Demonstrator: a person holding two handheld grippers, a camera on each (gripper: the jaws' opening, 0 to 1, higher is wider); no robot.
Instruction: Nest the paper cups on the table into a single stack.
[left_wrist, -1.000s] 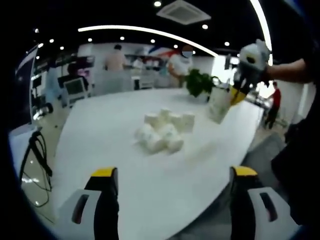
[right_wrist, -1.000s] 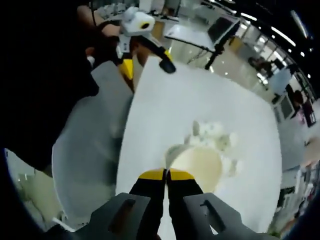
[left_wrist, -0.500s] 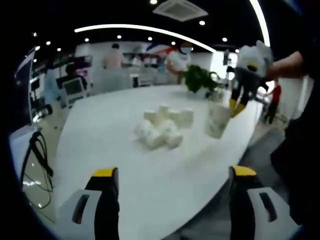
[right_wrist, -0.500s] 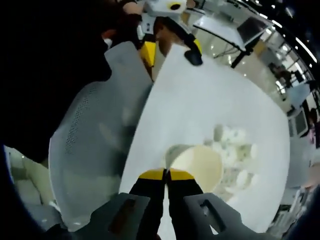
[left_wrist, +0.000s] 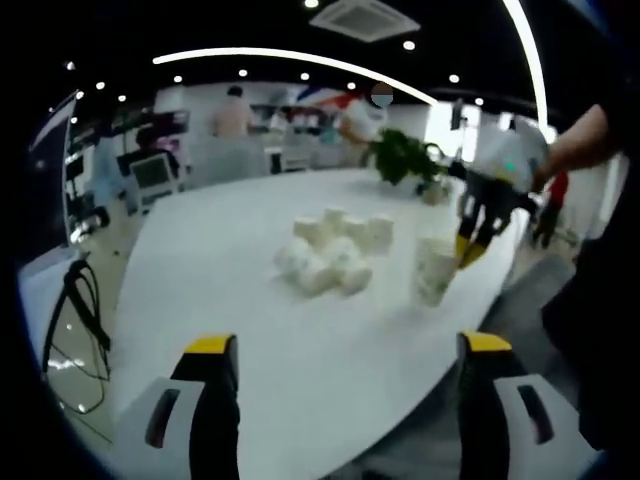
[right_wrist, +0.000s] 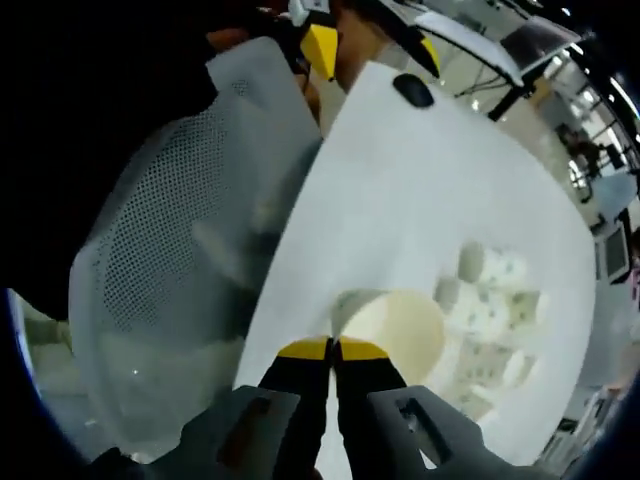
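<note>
A heap of several white paper cups (left_wrist: 335, 255) lies on the white table (left_wrist: 230, 290); in the right gripper view the heap (right_wrist: 495, 310) lies beyond the held cup. My right gripper (left_wrist: 478, 228) enters from the right, shut on the rim of a paper cup (left_wrist: 435, 270) held upright near the table's right edge, at or just above the surface. In its own view, the right gripper (right_wrist: 333, 348) pinches the rim of the cup (right_wrist: 395, 330), whose open mouth faces the camera. My left gripper (left_wrist: 348, 345) is open, low at the near edge, well short of the heap.
A green plant (left_wrist: 400, 160) stands at the table's far right. A grey mesh chair (right_wrist: 170, 250) stands beside the table edge. The left gripper's yellow tip (right_wrist: 320, 45) shows at the far end. People stand by desks in the background.
The right gripper has carried its cup down from high above the table's right side to the surface beside the heap. The left gripper has stayed put.
</note>
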